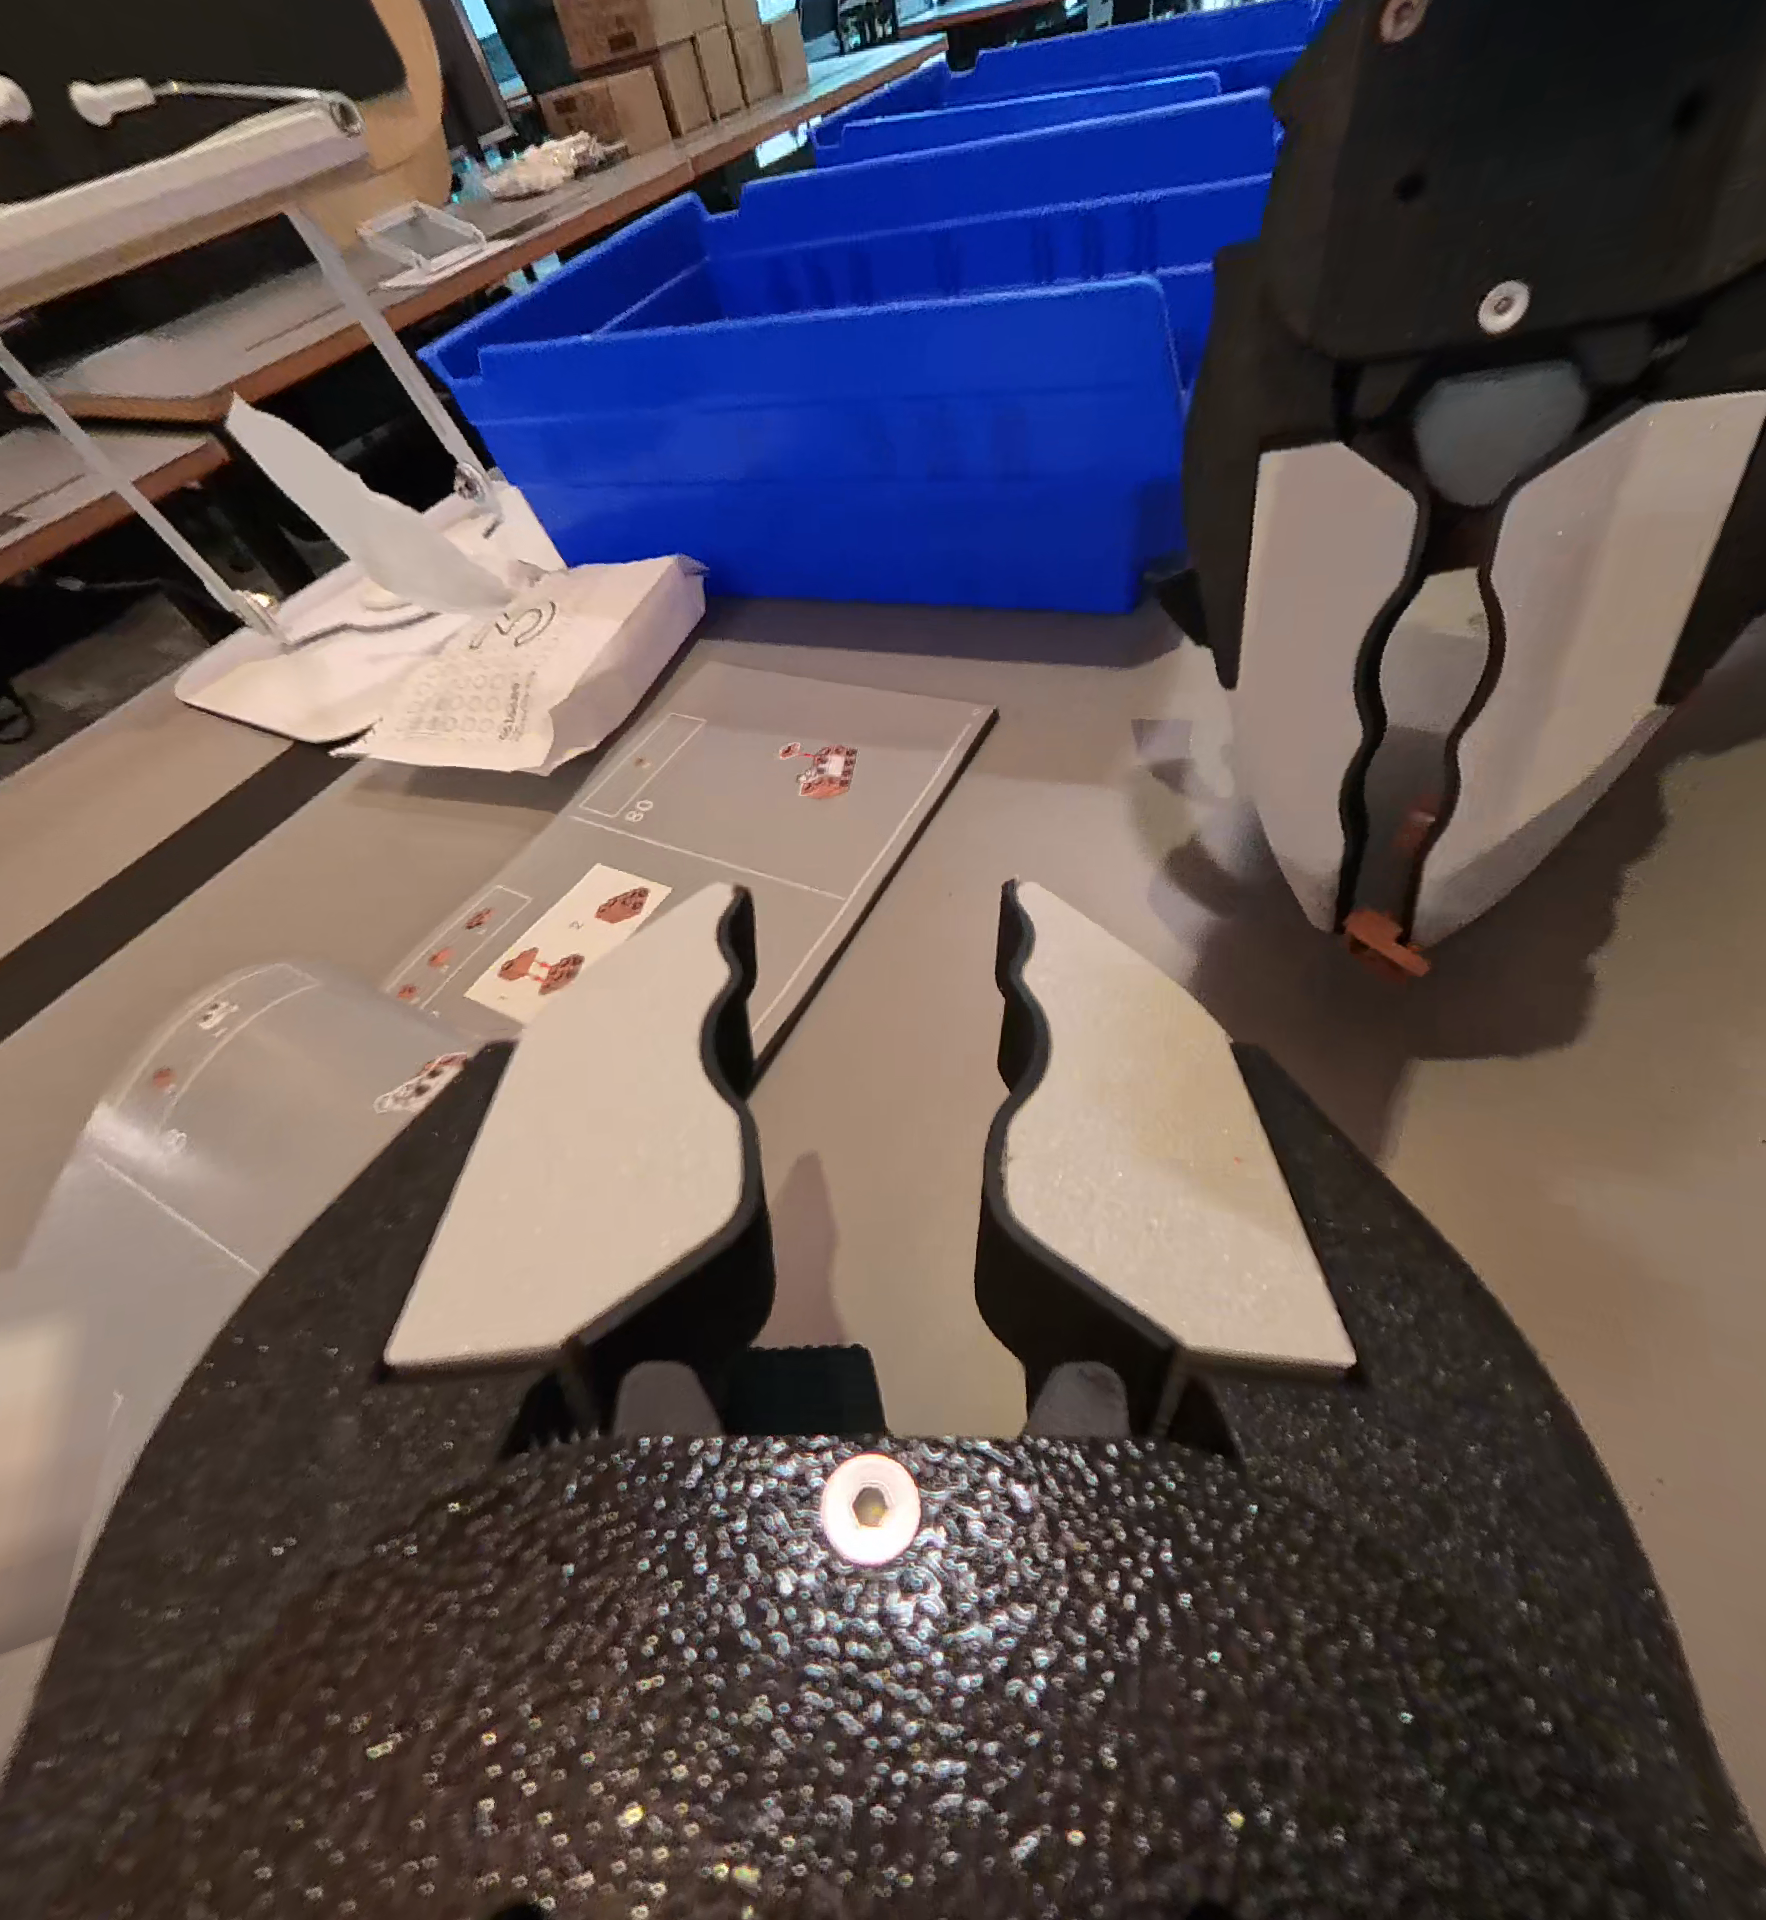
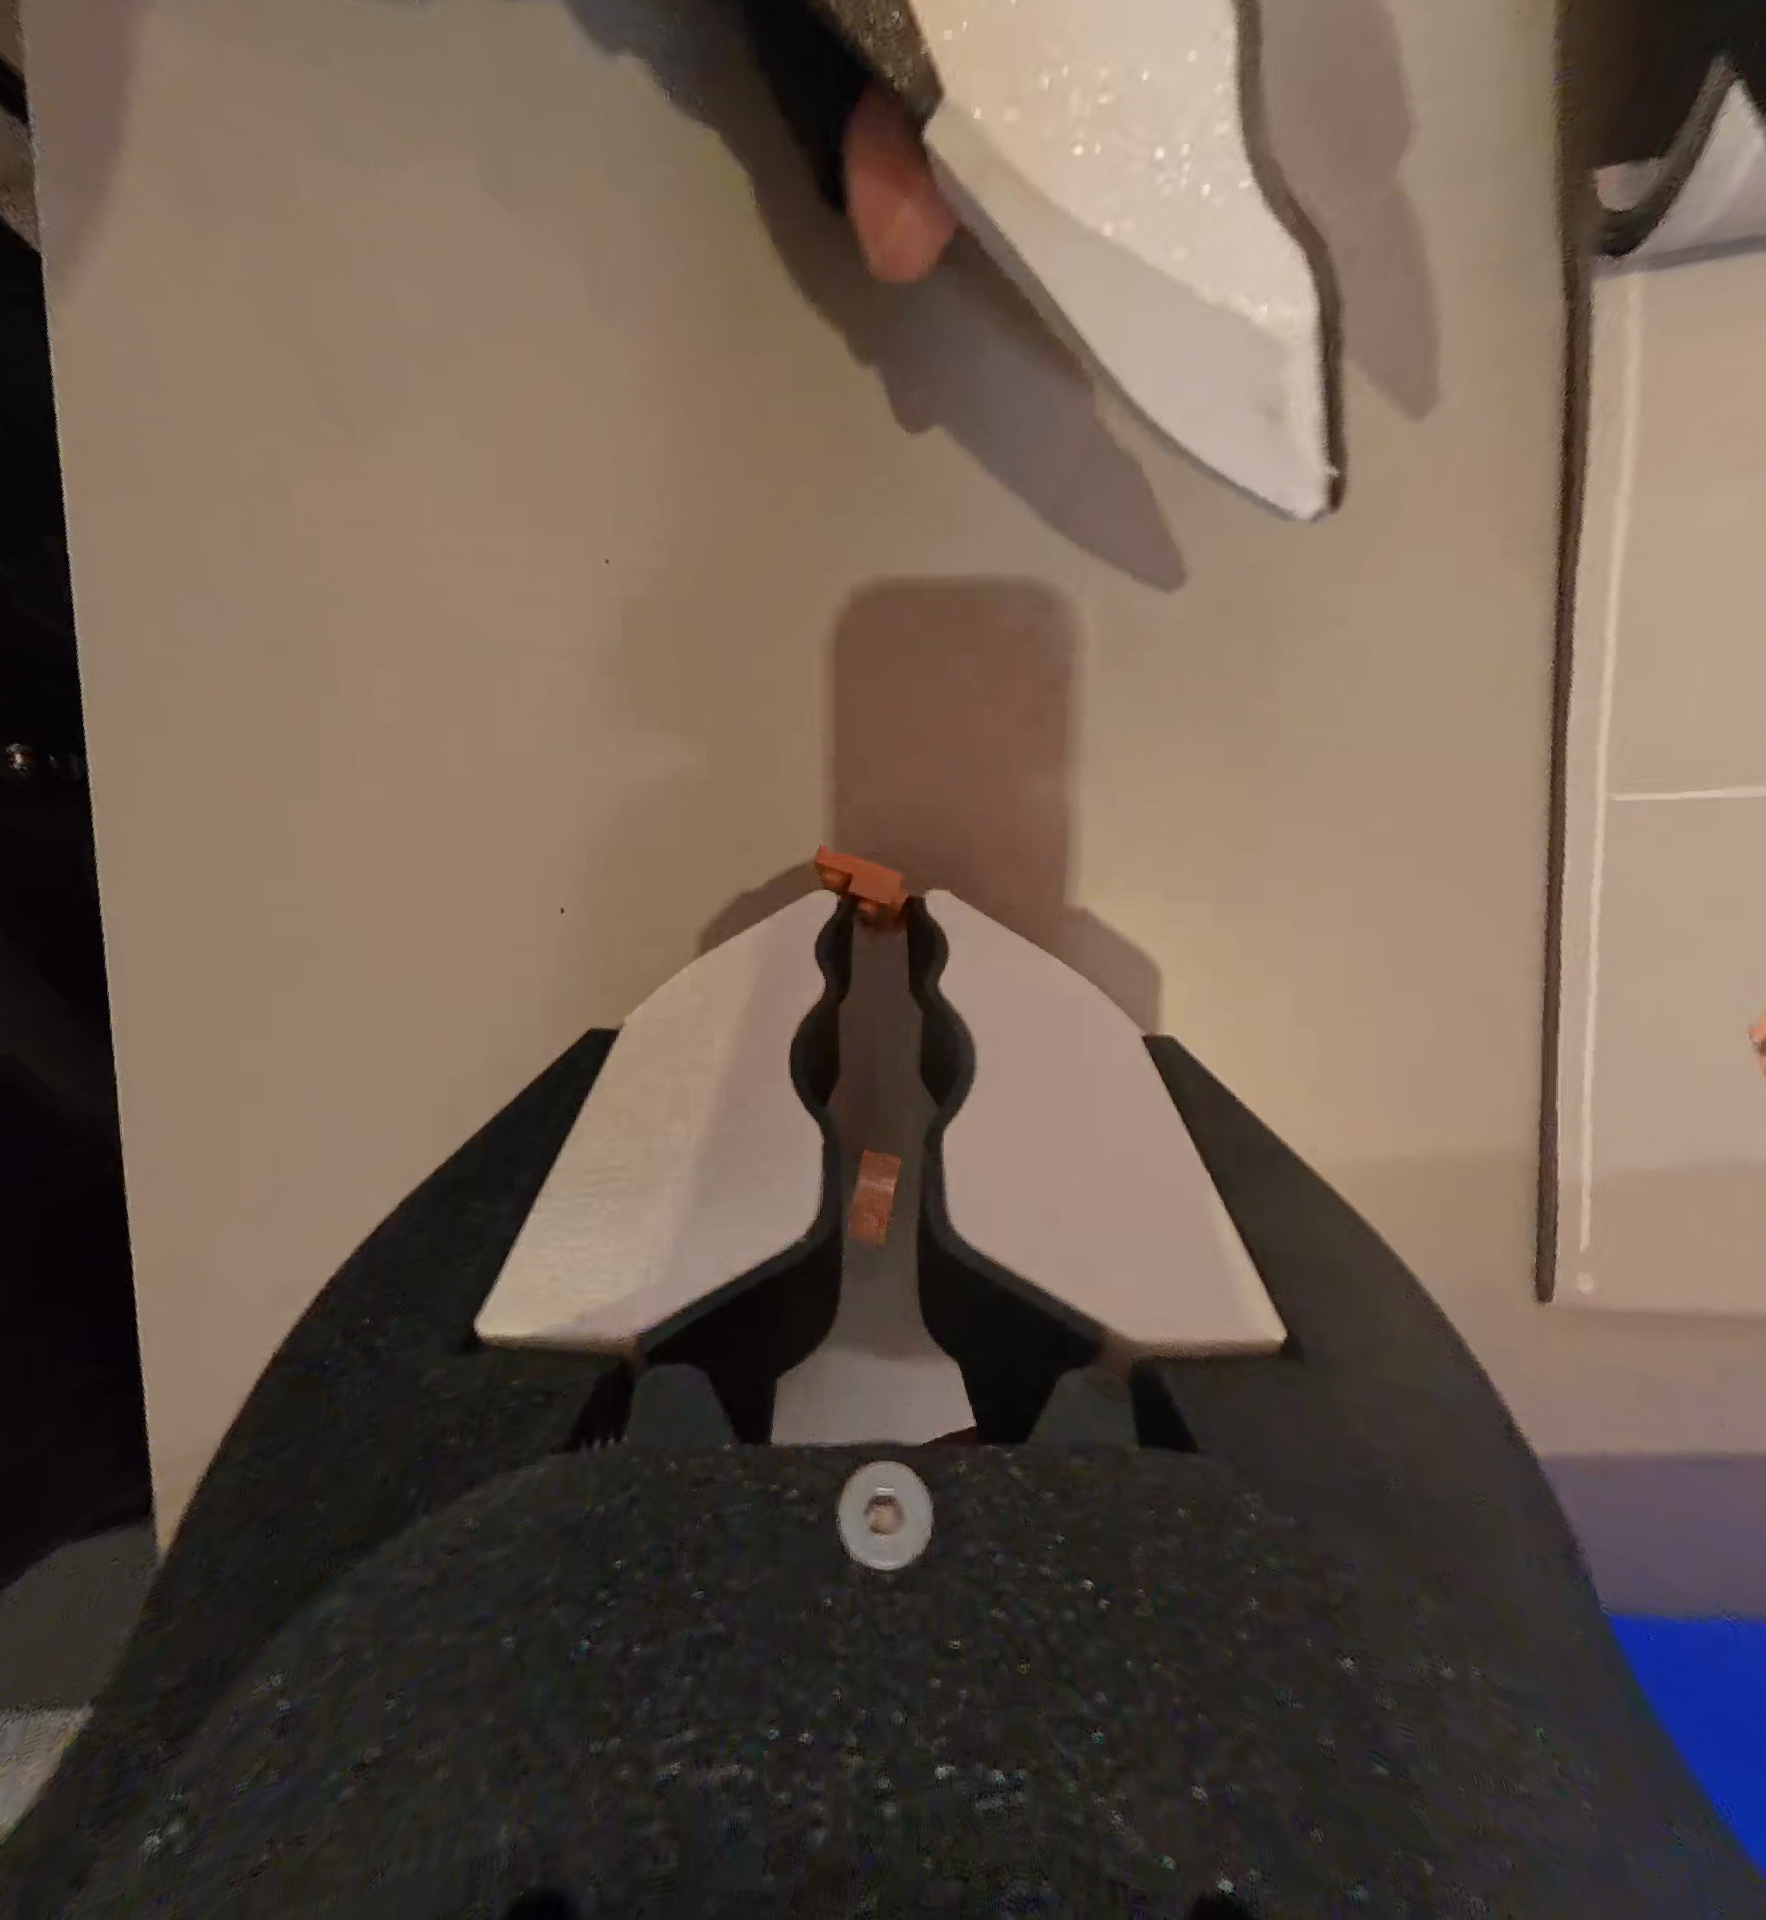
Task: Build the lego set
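My right gripper [image 2: 874,902] is shut on a small orange-brown brick piece [image 2: 861,880] at its fingertips, just above the grey table. The left wrist view shows the same gripper [image 1: 1383,930] pointing down with the piece [image 1: 1386,943] pinched at its tips. A second small brown bit [image 2: 874,1195] shows lower between its fingers. My left gripper [image 1: 877,914] is open with nothing between its fingers, above the table beside a grey instruction booklet [image 1: 754,831]. Its finger [image 2: 1149,260] shows at the top of the right wrist view.
Blue plastic bins [image 1: 837,457] stand in a row behind the booklet. A torn white paper bag [image 1: 505,675] lies at the back left by a white lamp stand [image 1: 266,665]. A curled booklet page [image 1: 183,1143] rises at the left. Cardboard boxes [image 1: 650,73] stand far back.
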`<action>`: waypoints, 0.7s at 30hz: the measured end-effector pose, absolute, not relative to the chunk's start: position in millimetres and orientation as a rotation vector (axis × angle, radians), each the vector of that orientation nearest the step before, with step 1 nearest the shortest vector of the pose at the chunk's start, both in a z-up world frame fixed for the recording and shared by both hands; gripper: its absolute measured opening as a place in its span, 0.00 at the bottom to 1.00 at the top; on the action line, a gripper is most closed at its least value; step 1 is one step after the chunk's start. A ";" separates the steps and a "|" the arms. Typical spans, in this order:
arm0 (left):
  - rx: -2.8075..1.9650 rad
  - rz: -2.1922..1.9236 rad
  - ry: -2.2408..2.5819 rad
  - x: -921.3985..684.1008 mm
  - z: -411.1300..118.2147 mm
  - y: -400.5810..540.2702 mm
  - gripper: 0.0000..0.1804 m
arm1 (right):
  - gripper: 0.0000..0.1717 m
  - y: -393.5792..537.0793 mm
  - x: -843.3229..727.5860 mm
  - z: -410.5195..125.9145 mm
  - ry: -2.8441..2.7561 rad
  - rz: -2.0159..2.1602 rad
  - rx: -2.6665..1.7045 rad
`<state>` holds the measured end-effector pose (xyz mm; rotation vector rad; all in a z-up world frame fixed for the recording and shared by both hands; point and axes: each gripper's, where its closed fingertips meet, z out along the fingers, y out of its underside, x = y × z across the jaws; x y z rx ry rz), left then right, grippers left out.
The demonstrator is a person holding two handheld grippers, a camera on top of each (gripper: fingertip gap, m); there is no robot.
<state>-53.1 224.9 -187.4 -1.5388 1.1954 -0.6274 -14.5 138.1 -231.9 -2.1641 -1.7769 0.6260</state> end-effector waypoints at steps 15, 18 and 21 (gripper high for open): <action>-1.483 -0.573 1.386 -46.4 -199.3 210.9 0.24 | 0.21 162.3 -0.3 -219.8 -1.484 0.686 -2.281; -1.494 -0.650 1.486 -44.2 -206.8 198.0 0.24 | 0.17 153.5 23.9 -207.5 -1.476 0.639 -2.251; -1.515 -0.693 1.619 -44.0 -219.4 183.3 0.24 | 0.17 142.4 47.9 -216.5 -1.515 0.512 -2.285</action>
